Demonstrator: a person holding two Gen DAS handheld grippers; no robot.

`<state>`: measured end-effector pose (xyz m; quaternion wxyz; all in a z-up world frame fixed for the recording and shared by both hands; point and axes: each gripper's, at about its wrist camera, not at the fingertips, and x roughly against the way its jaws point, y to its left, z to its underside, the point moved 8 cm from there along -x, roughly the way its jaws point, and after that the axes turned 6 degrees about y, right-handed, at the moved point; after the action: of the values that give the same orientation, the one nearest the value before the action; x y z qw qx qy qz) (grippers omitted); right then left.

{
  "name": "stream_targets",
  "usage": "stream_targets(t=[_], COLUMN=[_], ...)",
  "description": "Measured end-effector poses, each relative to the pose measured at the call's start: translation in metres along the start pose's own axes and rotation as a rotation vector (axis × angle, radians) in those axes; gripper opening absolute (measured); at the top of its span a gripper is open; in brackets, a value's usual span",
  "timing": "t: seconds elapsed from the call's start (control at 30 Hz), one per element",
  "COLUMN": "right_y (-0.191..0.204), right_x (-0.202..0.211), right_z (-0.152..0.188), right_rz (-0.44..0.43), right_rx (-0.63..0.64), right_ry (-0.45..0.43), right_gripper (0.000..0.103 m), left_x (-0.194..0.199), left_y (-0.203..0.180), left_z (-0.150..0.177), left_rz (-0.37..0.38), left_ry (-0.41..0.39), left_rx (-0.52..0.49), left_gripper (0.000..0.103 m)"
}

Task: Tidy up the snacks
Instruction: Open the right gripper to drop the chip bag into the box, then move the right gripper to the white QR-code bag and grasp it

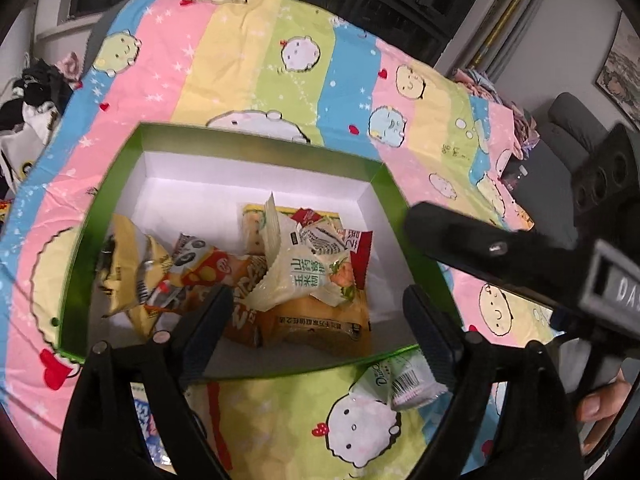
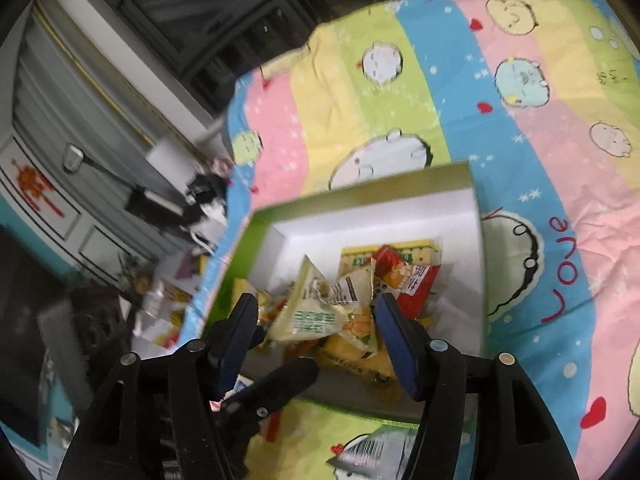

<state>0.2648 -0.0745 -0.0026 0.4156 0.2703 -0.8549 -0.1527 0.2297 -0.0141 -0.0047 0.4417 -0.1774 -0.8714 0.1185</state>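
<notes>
Our left gripper (image 1: 320, 316) hangs with its jaws spread wide and nothing between them over the near edge of the green box (image 1: 224, 140), and our right gripper (image 2: 316, 320) is likewise parted and holding nothing. Snack packets (image 1: 304, 268) lie heaped inside the box (white-lined), which sits on the striped cartoon bedsheet (image 1: 240, 60); one pale packet (image 1: 400, 384) lies outside, just beside the box's near wall

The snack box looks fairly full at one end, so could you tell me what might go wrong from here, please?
1. The pale packet lies tilted on top of the pile; a nudge from the open right gripper above it could tip it aside.
2. The two grippers are close together: the right gripper shows just beside the left gripper, so they could collide.
3. A silvery packet lies on the sheet outside the box, beside its near wall, and could be missed.
</notes>
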Motion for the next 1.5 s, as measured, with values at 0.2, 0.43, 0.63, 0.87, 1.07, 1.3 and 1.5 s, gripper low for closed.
stream_targets(t=[0.2,0.43,0.63,0.87,1.07,1.3,1.5], right_y=[-0.006,-0.027,-0.049,-0.065,-0.071,-0.070,-0.068], right_x=[0.036,0.066,0.077,0.069,0.056,0.037,0.025], right_z=[0.008,0.032,0.056,0.089,0.102,0.100,0.094], right_rz=[-0.020,-0.021,0.007,0.003,-0.022,-0.033,-0.038], right_rx=[-0.033,-0.082,-0.130,-0.170,-0.196,-0.170,-0.149], right_ry=[-0.060,-0.086,-0.067,-0.021,0.007,0.036,0.046], right_gripper=[0.070,0.080,0.080,0.080,0.080,0.080,0.080], left_x=[0.028,0.055,0.055,0.027,0.008,-0.019,-0.031], left_y=[-0.013,-0.021,-0.015,-0.026,-0.050,-0.052,-0.057], left_z=[0.001,0.014,0.045,0.081,0.089,0.093,0.090], left_rz=[0.011,0.073,0.112,0.109,0.082,0.058,0.096], left_ry=[-0.053,-0.099,-0.066,0.028,0.026,0.053,0.057], left_rx=[-0.018,0.032,0.113,0.103,-0.020,-0.065,-0.061], left_gripper=[0.093,0.102,0.102,0.101,0.095,0.074,0.065])
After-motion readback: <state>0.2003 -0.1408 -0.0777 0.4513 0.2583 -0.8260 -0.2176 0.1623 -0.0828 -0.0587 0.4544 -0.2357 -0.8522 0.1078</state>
